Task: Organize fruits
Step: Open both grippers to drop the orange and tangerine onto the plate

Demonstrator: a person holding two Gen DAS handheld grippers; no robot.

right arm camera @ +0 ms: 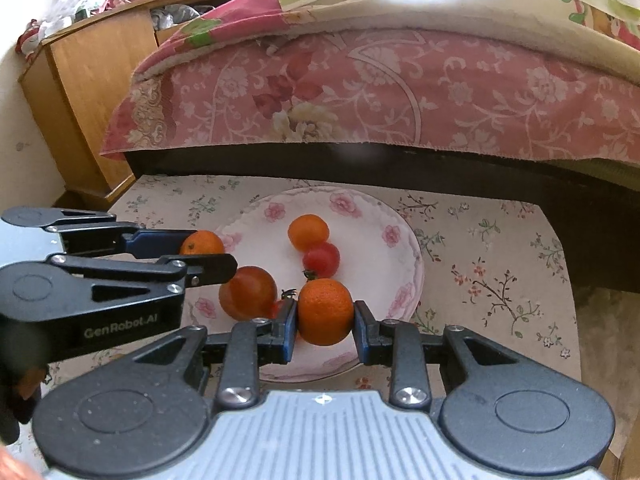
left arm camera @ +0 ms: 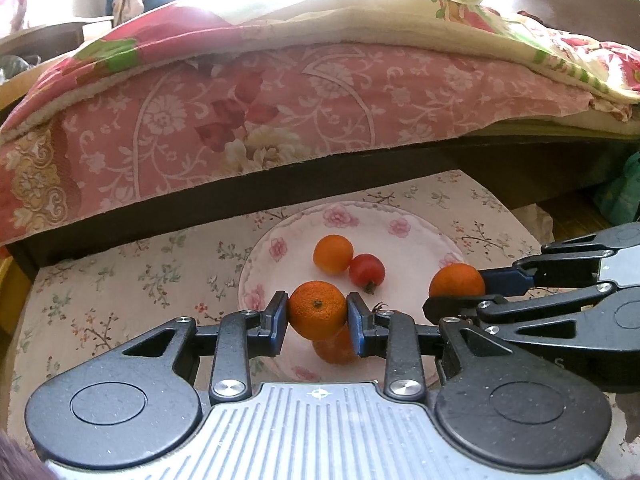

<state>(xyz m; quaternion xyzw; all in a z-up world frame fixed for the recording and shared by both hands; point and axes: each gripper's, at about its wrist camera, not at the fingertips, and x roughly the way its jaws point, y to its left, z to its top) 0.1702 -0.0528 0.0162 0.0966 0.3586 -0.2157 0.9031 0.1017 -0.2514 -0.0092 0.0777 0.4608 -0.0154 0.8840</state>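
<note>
Pinching one orange [left arm camera: 318,311] apiece, the left tongs [left arm camera: 318,316] and right tongs [right arm camera: 325,314] hold theirs [right arm camera: 325,311] above the plate [right arm camera: 384,216], near edge.

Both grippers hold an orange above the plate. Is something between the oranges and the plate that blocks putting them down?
Partly. Under the left gripper and its orange a large orange fruit lies on the plate. The right gripper's orange has bare plate nearby.

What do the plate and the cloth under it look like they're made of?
The plate looks like glazed ceramic or porcelain: smooth white surface with a slight sheen, printed pink flowers and a scalloped rim. It might be melamine; the pictures leave that open. The cloth looks like thin woven cotton or a similar fabric, matte, with a small floral print, lying flat.
</note>
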